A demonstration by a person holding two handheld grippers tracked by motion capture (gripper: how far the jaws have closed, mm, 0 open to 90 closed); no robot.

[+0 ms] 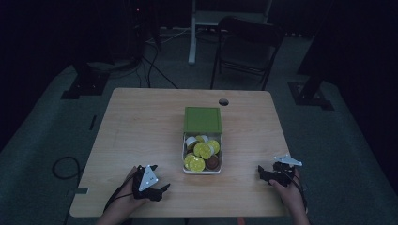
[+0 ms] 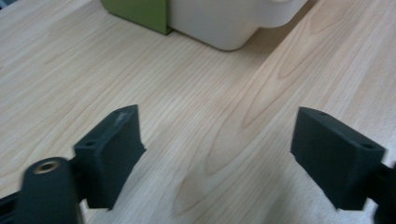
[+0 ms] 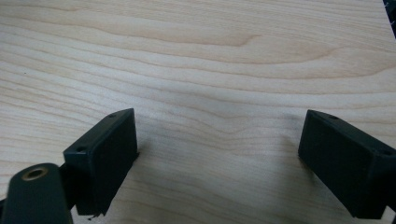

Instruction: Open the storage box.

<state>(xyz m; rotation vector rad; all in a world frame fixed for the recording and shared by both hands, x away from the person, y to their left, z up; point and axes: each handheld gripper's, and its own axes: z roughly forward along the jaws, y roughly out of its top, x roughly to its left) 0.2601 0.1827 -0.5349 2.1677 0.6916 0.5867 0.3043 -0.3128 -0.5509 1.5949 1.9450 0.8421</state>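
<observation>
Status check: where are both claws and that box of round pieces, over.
Left claw open, empty, near the box. Right claw open, empty, over bare table. White box mid-table, full of round pieces, green lid lying behind it. Path clear.

My left gripper [image 1: 165,188] is black, with a pale grey plate [image 1: 148,177] on top; my right gripper [image 1: 261,172] is black too, under the same grey. The table [image 2: 201,135] is light wood with long wavy grain, brown streaks running through it. The box [image 1: 202,169] is white, and its lid [image 1: 202,119], just behind the box, is leaf green. Inside the box lie yellow discs [image 1: 199,154] with speckled faces, one white-edged piece [image 1: 191,141] at the lid's end, and a dark brown one [image 1: 212,162] near my right side. Beyond the table, the floor [image 1: 47,117] is dull grey-green.
</observation>
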